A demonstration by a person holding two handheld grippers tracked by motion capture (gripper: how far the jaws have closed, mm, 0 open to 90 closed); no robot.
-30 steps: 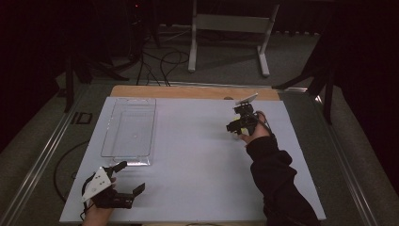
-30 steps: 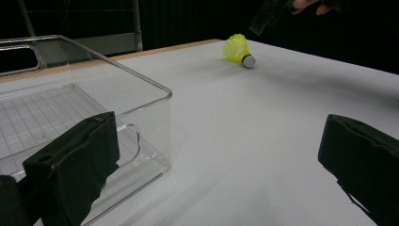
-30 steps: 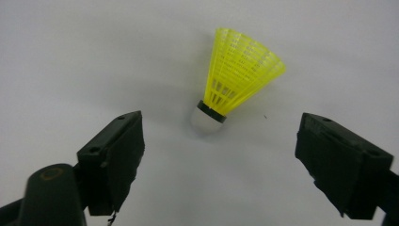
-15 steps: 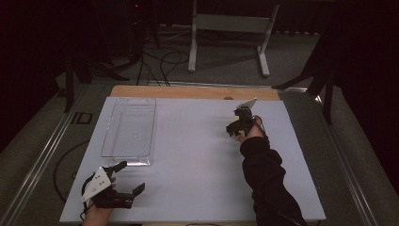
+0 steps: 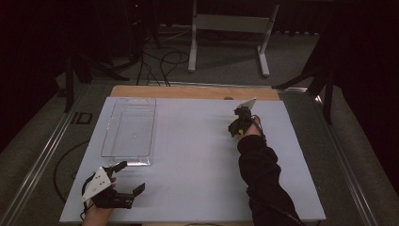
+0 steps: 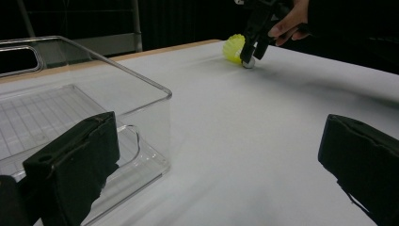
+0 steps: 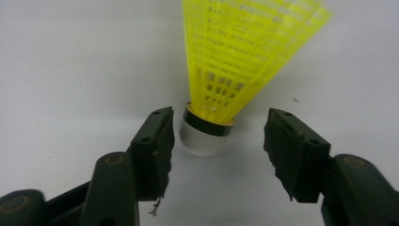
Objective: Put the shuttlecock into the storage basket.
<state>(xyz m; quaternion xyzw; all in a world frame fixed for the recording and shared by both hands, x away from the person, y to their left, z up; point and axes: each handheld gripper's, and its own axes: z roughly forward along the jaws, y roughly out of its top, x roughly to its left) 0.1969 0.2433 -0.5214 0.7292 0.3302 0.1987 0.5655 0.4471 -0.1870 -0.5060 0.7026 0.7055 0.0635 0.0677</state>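
My right hand-held gripper point(image 7: 216, 141) stands open around the shuttlecock point(image 7: 226, 70) (cork between jaws); the left hand-held gripper point(image 5: 129, 178) idles open on the worktop point(image 5: 197, 155).

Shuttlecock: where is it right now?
The yellow shuttlecock lies on the white table, far right side, its white cork between the open right tongs, well across from the clear tray.

dim room, softly lit, mild blur
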